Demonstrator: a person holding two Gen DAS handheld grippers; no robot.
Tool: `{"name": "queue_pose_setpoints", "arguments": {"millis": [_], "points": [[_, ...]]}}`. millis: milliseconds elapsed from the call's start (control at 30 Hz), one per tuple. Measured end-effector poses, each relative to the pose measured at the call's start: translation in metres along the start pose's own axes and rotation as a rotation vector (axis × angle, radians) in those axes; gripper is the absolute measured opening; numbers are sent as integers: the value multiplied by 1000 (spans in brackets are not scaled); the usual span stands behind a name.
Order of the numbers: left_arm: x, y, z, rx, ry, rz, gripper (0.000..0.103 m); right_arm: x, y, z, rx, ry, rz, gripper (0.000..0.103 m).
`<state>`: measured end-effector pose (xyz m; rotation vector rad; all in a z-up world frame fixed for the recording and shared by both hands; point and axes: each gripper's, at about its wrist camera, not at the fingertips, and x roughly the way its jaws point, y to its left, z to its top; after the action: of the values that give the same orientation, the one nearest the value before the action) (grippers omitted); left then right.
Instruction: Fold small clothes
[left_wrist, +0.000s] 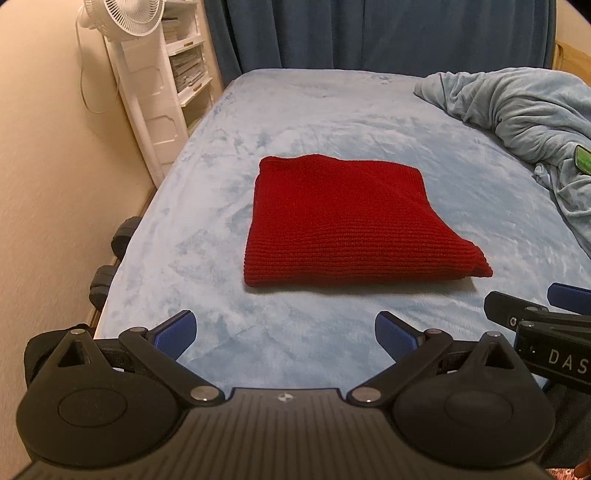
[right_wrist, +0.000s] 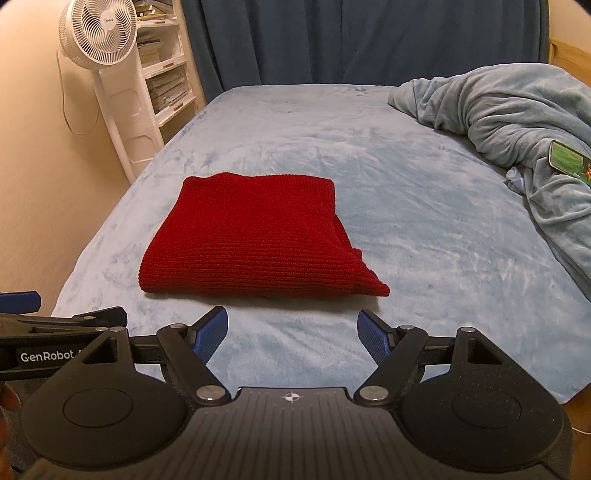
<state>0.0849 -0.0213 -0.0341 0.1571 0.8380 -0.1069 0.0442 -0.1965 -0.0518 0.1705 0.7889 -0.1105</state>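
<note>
A red knit garment (left_wrist: 343, 225) lies folded into a flat rectangle on the light blue bed (left_wrist: 295, 110); it also shows in the right wrist view (right_wrist: 255, 236). My left gripper (left_wrist: 286, 334) is open and empty, held near the bed's front edge, short of the garment. My right gripper (right_wrist: 293, 334) is open and empty too, just short of the garment's near edge. Each gripper shows at the side of the other's view: the right one at the right edge (left_wrist: 535, 317), the left one at the left edge (right_wrist: 55, 317).
A crumpled blue blanket (right_wrist: 509, 110) with a phone (right_wrist: 569, 158) on it lies at the right of the bed. A white standing fan (right_wrist: 99, 37) and white shelves (right_wrist: 166, 74) stand at the left by the wall. A dark blue curtain (right_wrist: 351, 37) hangs behind.
</note>
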Motion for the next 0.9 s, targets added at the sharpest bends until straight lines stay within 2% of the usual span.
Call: {"name": "queue_pose_setpoints", "arguments": {"millis": [900], "points": [[2, 0, -2, 2, 8, 10, 103, 2, 0, -4, -14, 15, -3, 79]]}}
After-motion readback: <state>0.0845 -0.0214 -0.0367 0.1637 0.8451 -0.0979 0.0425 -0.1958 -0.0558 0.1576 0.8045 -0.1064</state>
